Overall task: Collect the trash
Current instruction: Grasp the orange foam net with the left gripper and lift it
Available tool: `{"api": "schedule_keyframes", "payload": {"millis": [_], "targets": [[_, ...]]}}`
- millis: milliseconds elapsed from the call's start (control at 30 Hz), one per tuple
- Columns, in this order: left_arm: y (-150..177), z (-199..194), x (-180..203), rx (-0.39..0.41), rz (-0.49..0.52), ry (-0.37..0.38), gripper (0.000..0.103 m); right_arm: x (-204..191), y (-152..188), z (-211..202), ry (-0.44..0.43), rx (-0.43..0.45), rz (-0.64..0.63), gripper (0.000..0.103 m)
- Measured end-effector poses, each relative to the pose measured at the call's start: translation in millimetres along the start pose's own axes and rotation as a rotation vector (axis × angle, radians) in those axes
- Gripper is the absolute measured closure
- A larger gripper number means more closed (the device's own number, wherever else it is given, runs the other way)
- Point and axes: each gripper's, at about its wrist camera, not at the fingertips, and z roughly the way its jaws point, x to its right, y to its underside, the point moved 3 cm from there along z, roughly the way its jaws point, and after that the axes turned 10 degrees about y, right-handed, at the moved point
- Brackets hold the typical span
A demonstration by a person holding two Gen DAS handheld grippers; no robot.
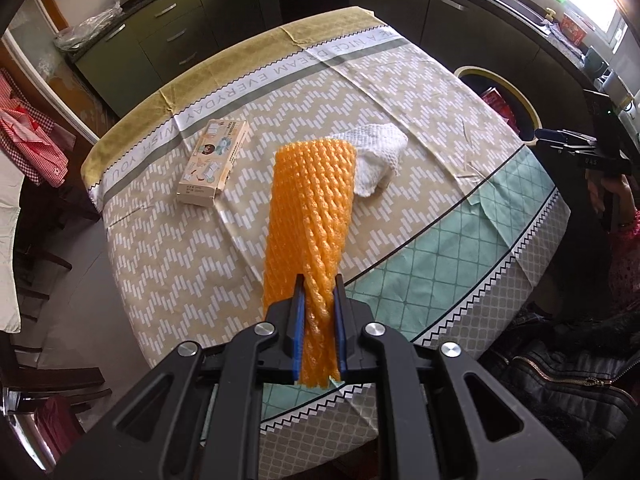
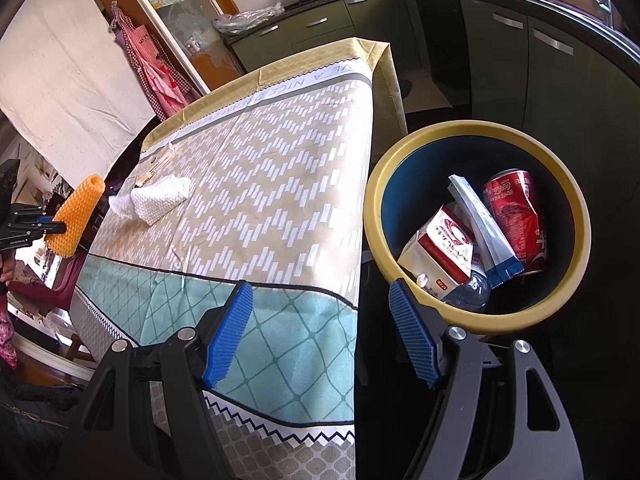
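My left gripper [image 1: 318, 292] is shut on an orange foam net sleeve [image 1: 310, 216] and holds it up above the table; the sleeve also shows at the left edge of the right wrist view [image 2: 78, 216]. A white foam net [image 1: 376, 160] and a small cardboard box [image 1: 214, 162] lie on the patterned tablecloth [image 1: 168, 272]. My right gripper [image 2: 322, 296] is open and empty, near the table's corner beside the yellow-rimmed trash bin [image 2: 576, 216]. The bin holds a red can [image 2: 516, 216], a carton [image 2: 444, 256] and a wrapper [image 2: 484, 232].
The bin [image 1: 516, 96] stands on the floor off the table's right side. Dark green kitchen cabinets [image 2: 560, 92] line the back and right. Chairs [image 1: 44, 240] and a red checked apron [image 1: 32, 136] are to the left. A dark jacket [image 1: 568, 368] is at lower right.
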Motion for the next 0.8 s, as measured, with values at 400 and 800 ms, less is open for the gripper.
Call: {"api": "schedule_keyframes", "payload": {"millis": [400, 800], "targets": [[-87.3, 18.7, 100.2, 0.067, 0.207, 0.109, 0.091, 34.2, 14.4, -45.0, 0.085, 0.108, 0.084, 0.033], [-235.7, 132.9, 257.5, 0.065, 0.383, 0.238, 0.09, 103.5, 50.8, -78.3, 0.179, 0.152, 0.239, 0.032]]}}
